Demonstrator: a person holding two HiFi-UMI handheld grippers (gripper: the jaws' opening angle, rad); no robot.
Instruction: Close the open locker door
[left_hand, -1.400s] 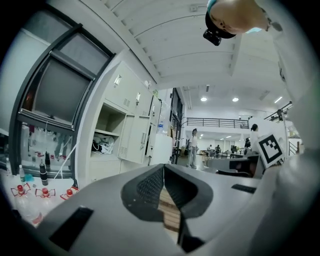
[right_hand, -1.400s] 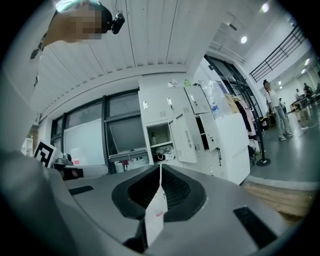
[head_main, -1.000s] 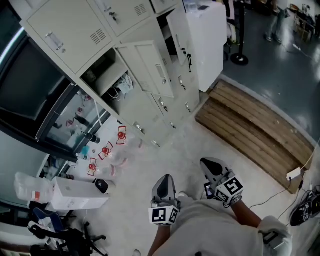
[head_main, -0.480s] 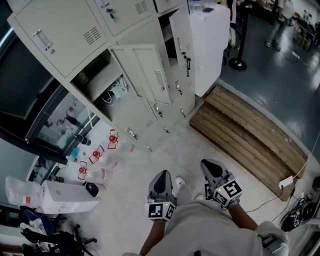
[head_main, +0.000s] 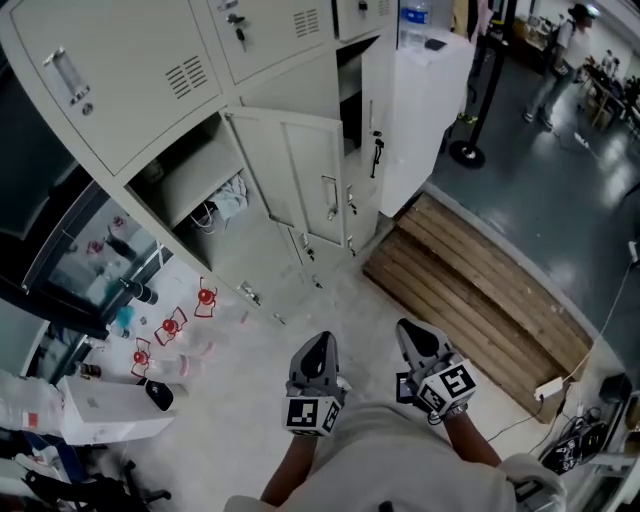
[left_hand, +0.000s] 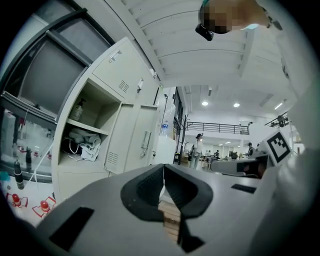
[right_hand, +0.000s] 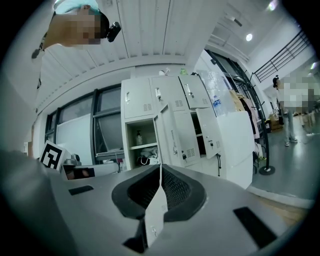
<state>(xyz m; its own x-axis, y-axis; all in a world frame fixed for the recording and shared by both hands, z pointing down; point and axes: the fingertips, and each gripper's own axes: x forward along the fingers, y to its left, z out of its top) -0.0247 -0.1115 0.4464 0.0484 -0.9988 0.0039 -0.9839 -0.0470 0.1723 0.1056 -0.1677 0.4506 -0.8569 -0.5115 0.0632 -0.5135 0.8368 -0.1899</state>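
Two grippers low over floor (head_main: 335, 305): left gripper (head_main: 318, 350) and right gripper (head_main: 420, 336), side by side. Fingers of both clenched, nothing between them. Locker bank (head_main: 130, 70) ahead, well apart from both. Two doors ajar: open locker door (head_main: 318, 180) beside compartment holding white bundle (head_main: 228, 197); second open door (head_main: 372, 105) further along. One wooden pallet (head_main: 480, 290) to right.

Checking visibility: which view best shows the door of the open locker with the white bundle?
The head view: the open door shows its whole inner face. In the left gripper view the door looks smaller; in the right gripper view, nearly edge-on.
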